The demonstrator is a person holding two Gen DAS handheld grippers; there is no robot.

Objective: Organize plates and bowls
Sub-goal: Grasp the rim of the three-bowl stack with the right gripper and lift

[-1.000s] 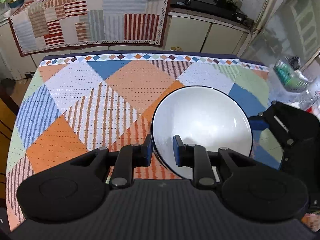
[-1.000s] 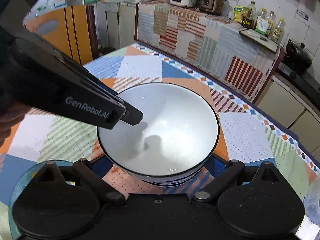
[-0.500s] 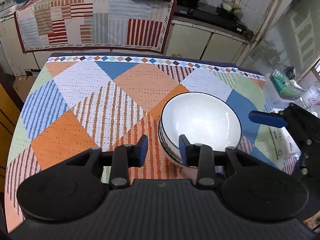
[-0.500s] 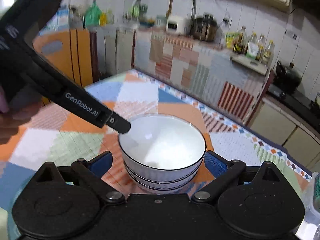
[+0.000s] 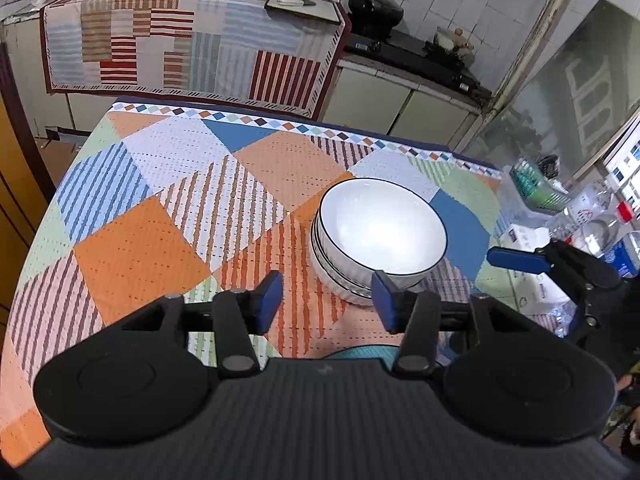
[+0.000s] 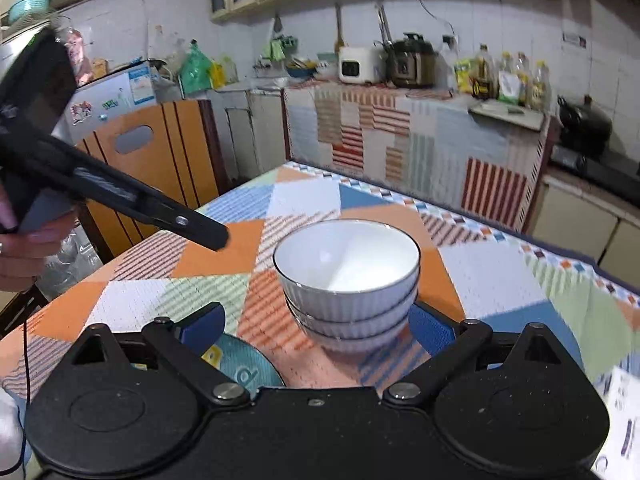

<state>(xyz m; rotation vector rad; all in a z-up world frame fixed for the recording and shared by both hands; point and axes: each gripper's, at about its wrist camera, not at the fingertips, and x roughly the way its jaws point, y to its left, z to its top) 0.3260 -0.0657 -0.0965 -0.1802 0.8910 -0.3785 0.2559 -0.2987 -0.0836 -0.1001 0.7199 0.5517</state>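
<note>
Three stacked bowls [image 5: 380, 240] mid-table, both grippers [image 5: 326, 300] [image 6: 316, 332] clear.

Legible text: a white letter "P" on the round teal plate [image 6: 244, 372], just left of the stacked white ribbed bowls [image 6: 348, 284]. Bottle and fridge labels are illegible.

Home kitchen — rice cooker [image 6: 357, 65], oil bottles [image 6: 505, 78], stove pot [image 5: 375, 10], tiled walls [image 6: 480, 20]
</note>
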